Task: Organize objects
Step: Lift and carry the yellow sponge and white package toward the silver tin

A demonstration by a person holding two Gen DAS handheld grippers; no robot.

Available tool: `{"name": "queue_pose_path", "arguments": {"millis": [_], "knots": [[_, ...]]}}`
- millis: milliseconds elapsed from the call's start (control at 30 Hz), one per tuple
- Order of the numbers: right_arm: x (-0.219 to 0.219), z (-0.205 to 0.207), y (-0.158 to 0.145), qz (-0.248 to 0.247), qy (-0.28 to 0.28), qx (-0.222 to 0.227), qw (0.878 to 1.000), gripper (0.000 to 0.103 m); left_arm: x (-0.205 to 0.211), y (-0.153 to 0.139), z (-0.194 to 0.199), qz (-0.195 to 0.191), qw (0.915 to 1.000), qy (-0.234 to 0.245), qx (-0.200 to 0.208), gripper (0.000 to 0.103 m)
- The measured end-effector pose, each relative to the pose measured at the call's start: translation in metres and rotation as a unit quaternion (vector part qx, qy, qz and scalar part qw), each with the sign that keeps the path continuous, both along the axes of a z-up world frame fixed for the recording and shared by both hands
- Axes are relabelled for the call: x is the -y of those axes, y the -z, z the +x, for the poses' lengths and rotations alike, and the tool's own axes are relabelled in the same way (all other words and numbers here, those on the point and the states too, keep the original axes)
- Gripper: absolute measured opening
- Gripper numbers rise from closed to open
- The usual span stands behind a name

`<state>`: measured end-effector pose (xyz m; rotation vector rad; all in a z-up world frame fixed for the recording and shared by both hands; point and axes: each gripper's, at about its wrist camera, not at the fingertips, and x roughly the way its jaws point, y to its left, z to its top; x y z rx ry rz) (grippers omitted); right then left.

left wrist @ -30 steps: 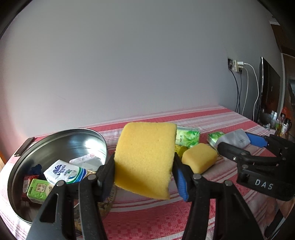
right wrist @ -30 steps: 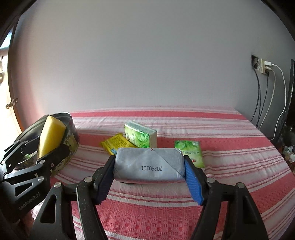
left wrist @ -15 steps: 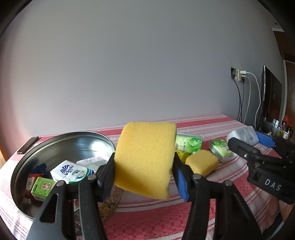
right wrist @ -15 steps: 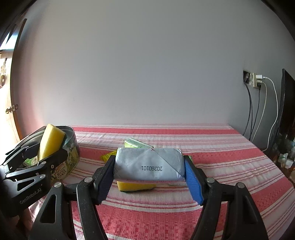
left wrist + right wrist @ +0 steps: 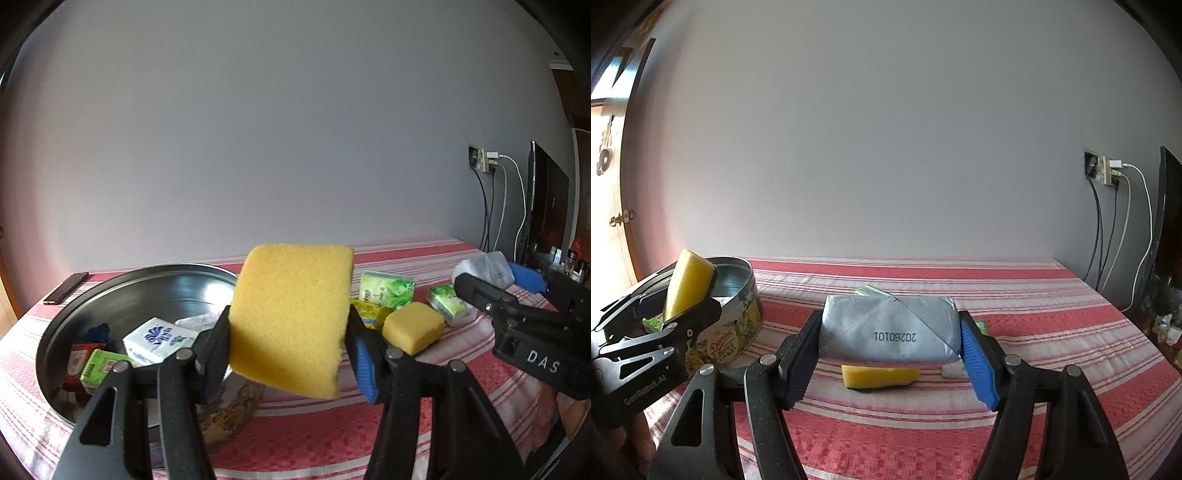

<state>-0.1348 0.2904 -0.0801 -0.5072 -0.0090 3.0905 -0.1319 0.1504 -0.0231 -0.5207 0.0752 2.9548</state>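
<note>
My left gripper is shut on a yellow sponge and holds it in the air beside the round metal cookie tin; it also shows in the right wrist view. The tin holds a white tissue pack, a green carton and other small items. My right gripper is shut on a pale blue tissue pack, held above the table. A second yellow sponge lies on the cloth, also in the right wrist view.
Green tissue packs and a yellow packet lie on the red striped tablecloth. A dark phone lies behind the tin. A wall socket with cables and a dark screen are at the right.
Both grippers have lifted with their loads. The left one has drawn back a little from the tin. The right one has risen, so the second sponge shows under the pack.
</note>
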Motion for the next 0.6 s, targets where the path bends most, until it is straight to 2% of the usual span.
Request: {"name": "queue_pose_path", "arguments": {"millis": [400, 600], "knots": [[0.036, -0.012, -0.019, 0.017, -0.045, -0.007, 0.999, 0.072, 0.042, -0.017, 0.012, 0.004, 0.9994, -0.027, -0.020, 0.056], [0.054, -0.025, -0.028, 0.022, -0.072, -0.005, 0.997, 0.072, 0.070, -0.017, 0.008, 0.002, 0.9984, -0.056, -0.005, 0.056]]}}
